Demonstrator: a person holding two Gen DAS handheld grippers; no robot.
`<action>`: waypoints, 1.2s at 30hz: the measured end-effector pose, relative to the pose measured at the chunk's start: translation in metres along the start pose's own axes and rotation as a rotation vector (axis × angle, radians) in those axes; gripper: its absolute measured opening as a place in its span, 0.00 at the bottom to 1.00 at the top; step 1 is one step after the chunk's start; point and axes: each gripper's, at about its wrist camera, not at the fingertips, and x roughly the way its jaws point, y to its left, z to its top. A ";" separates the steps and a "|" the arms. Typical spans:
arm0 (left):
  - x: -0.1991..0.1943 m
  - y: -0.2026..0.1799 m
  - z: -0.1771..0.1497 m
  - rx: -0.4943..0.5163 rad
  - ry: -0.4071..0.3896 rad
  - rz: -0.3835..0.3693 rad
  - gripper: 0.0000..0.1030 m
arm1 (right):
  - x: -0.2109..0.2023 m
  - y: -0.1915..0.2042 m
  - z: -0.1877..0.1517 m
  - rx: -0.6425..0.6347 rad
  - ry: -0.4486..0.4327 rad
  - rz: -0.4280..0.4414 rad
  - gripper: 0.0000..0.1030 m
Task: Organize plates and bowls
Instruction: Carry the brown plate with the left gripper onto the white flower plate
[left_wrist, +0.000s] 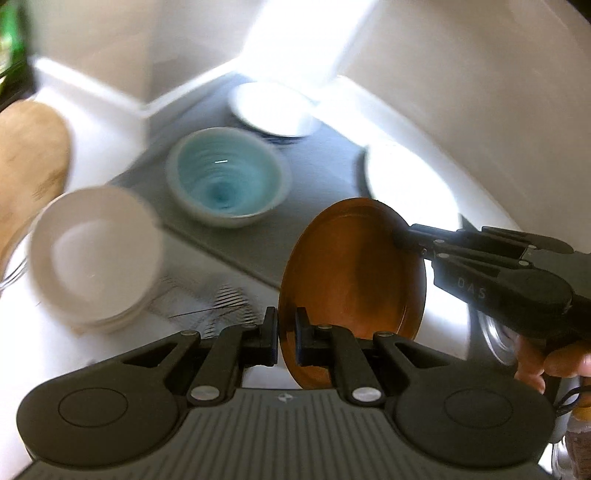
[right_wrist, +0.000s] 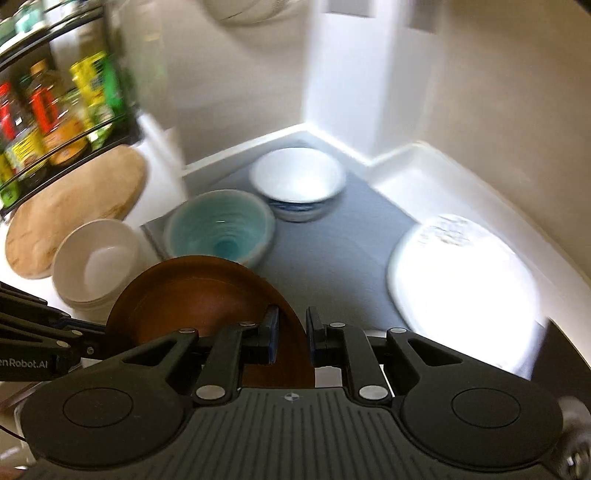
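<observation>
Both claws, left (left_wrist: 286, 338) and right (right_wrist: 291, 338), pinching opposite rims of one glossy amber-brown plate (left_wrist: 351, 273), tilted.

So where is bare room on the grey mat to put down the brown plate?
The grey mat is bare between the turquoise bowl, the blue-patterned white bowl and the large white plate. Left is crowded: the stacked white bowls and the wooden board.

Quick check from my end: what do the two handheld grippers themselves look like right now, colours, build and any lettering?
Both are black, with jointed linkage fingers fixed by silver rivets to a ribbed grey base with two round black caps. The left gripper has blue-edged pads. The right gripper matches; its side shows "DAS" lettering, and a bare hand grips its handle.
</observation>
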 end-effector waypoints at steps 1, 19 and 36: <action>0.003 -0.008 0.002 0.024 0.005 -0.016 0.08 | -0.004 -0.006 -0.003 0.020 -0.001 -0.021 0.16; 0.105 -0.109 0.011 0.290 0.154 -0.073 0.08 | 0.006 -0.106 -0.078 0.314 0.123 -0.237 0.16; 0.074 -0.096 0.014 0.270 -0.056 0.030 0.99 | 0.013 -0.095 -0.074 0.315 0.078 -0.282 0.57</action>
